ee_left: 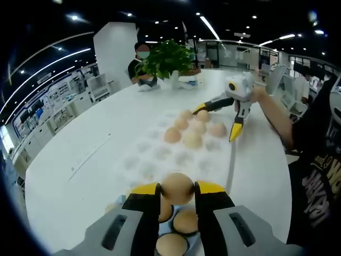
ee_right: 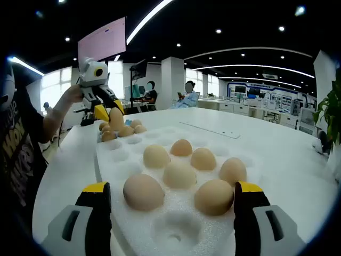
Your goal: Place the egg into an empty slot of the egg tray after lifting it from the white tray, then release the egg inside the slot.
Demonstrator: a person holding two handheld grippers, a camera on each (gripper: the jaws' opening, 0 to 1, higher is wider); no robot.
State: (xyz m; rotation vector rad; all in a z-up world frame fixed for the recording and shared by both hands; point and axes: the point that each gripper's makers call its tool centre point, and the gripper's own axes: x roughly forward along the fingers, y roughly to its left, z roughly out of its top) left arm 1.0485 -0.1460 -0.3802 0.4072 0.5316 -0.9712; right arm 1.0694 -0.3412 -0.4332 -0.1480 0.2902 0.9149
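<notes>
my left gripper [ee_left: 177, 188] is clamped on an egg [ee_left: 177, 186], its yellow-tipped jaws pressing it from both sides. in the right gripper view the same left gripper [ee_right: 109, 112] shows at the far end of the worktop, holding that egg [ee_right: 115, 116] just above the other eggs lying there. so i judge the pick as done: the egg is off the white tray [ee_left: 160, 239] and hanging just over it, with three more eggs directly below between the jaw bases.

what is left is the carry, the placing and the release. the egg tray [ee_left: 160, 154], a white foam sheet of round slots, lies straight ahead of the held egg on the white worktop [ee_left: 80, 144]. its nearest rows look empty, and a cluster of six eggs [ee_left: 193, 129] sits toward its far end. an empty slot [ee_left: 139, 162] lies only a short way forward of the egg, so i judge the move ahead as a small one, then a descent and an opening of the jaws.

my right gripper [ee_right: 173, 198] has its jaws wide apart and holds nothing. it straddles the other end of the egg tray [ee_right: 176, 229], with the six eggs between and just beyond the jaw tips and an empty slot [ee_right: 176, 228] low between them. in the left gripper view it shows across the tray [ee_left: 224, 114], jaws spread over those eggs.
</notes>
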